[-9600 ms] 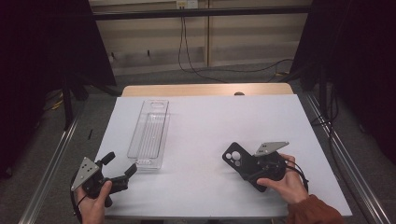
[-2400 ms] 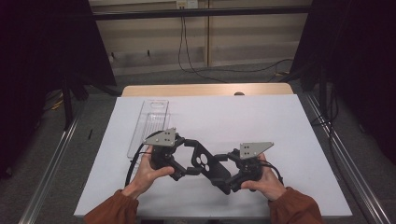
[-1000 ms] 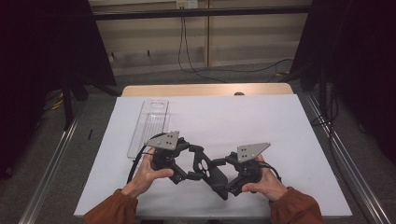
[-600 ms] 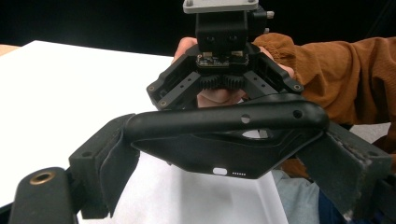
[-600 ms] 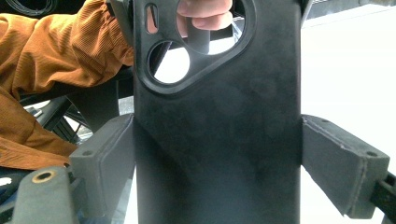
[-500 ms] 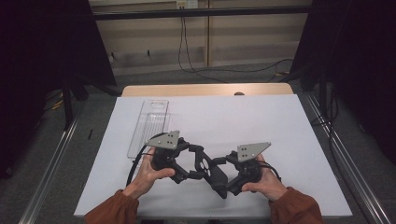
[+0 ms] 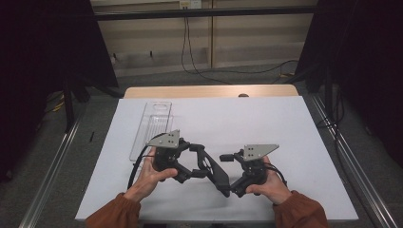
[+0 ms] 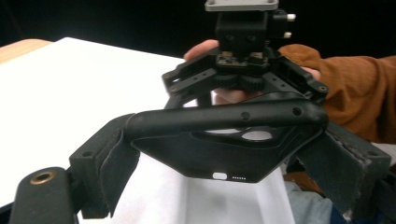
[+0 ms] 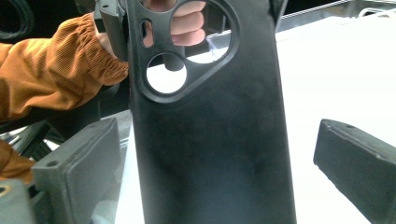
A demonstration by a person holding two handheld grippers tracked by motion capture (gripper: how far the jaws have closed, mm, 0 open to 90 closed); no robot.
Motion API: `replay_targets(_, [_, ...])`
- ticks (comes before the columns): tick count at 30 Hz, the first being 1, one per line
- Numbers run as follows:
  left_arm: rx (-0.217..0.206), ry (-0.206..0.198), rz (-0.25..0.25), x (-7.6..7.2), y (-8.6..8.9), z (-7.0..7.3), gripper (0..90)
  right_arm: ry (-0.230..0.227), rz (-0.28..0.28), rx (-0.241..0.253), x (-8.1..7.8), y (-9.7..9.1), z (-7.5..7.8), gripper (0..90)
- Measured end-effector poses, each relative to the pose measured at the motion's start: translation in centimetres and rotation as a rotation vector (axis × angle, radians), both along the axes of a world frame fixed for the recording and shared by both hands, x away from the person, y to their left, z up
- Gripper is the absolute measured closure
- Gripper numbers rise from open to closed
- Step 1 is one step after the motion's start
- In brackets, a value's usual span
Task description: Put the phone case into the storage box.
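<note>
Black phone case clamped in left hand-held gripper, between freshly widened, untouching jaws of right hand-held gripper.

You wear rust-orange ribbed sleeves with gathered cuffs. Each black left claw and right claw carries a grey three-cornered plate dotted with screws; black cable trails behind, padded jaws show frayed edges.

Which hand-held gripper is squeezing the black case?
The left hand-held gripper: pads press it. The right hand-held gripper's jaws have just been opening, case between them.
</note>
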State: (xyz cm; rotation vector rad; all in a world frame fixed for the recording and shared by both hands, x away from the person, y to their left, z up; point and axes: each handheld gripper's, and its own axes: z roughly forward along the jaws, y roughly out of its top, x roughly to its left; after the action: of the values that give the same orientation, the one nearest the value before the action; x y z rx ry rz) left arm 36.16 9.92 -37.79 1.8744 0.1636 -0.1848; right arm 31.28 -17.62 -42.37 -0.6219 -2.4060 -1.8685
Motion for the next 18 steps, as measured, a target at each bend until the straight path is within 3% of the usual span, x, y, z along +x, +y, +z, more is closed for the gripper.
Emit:
replay_targets(9, [0.006, -0.006, 0.104, 0.3, 0.9, 0.5, 14.3, -0.01, -0.078, 0.002, 0.1, -0.5, 0.2, 0.3])
replay_targets(18, [0.009, -0.006, 0.172, 0.4, 1.4, 0.8, 14.2, 0.002, -0.208, 0.001, 0.1, -1.0, 0.4, 0.2])
